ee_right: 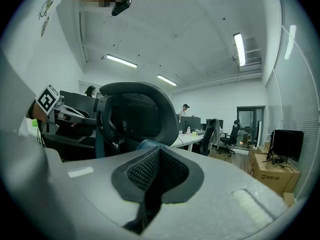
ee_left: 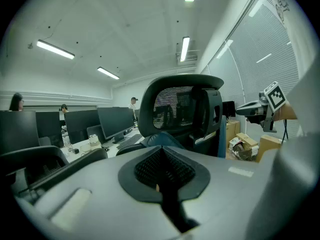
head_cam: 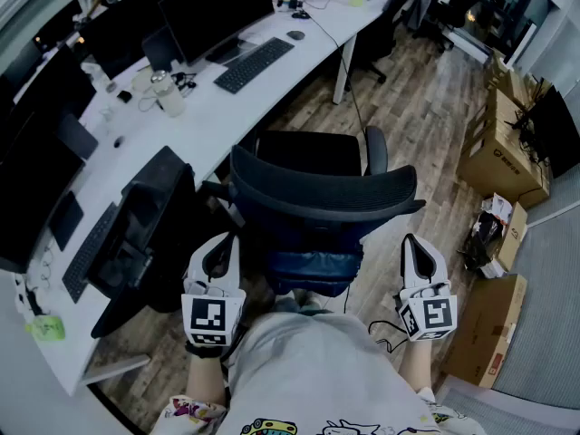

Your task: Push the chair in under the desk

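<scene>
Now, brown cardboard box print is unreadable; black mesh-back office chair sits btwn L gripper & R gripper, both pressed together, empty.

A black keyboard lies far left, a mouse just beyond it, and a dark monitor behind. A second black chair stands near left. Cardboard boxes sit right on the wooden floor.

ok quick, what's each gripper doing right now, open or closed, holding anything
left gripper: closed, nothing between its jaws, just left of the chair back.
right gripper: closed, nothing between its jaws, just right of the chair back.
</scene>
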A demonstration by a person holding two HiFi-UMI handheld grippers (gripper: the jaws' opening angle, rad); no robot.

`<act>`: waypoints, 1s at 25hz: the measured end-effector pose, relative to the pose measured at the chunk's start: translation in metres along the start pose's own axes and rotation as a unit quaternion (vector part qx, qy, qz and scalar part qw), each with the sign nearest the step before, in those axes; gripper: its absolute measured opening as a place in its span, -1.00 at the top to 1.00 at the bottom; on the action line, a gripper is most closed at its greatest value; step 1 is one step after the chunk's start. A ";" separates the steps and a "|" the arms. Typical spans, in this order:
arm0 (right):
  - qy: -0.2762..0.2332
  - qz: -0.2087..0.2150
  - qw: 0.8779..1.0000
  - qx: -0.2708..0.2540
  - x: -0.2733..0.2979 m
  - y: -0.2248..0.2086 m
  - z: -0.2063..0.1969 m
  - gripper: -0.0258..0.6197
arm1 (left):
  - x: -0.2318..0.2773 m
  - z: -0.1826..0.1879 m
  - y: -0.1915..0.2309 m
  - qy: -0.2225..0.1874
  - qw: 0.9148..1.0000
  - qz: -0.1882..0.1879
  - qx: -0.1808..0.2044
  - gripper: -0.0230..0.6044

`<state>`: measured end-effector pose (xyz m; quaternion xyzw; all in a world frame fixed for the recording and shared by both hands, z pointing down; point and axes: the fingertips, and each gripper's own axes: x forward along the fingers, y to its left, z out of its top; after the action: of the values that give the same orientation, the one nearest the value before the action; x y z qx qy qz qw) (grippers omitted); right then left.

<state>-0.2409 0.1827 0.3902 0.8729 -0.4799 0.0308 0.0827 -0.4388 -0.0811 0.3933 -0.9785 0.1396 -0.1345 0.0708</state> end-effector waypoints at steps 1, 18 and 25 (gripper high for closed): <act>0.000 0.000 1.000 0.000 0.000 0.000 0.000 0.92 | 0.000 0.000 0.001 0.000 1.000 -0.001 0.003 0.89; 0.018 0.028 0.998 -0.044 0.004 -0.008 -0.009 0.67 | 0.008 -0.005 0.010 0.013 0.994 -0.002 0.111 0.72; 0.032 0.049 0.994 -0.092 0.014 -0.010 -0.007 0.48 | 0.023 -0.010 0.012 0.037 0.984 -0.015 0.177 0.54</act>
<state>-0.2247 0.1777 0.3974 0.8353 -0.5203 0.0187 0.1768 -0.4234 -0.1002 0.4066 -0.9470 0.1017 -0.1938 0.2353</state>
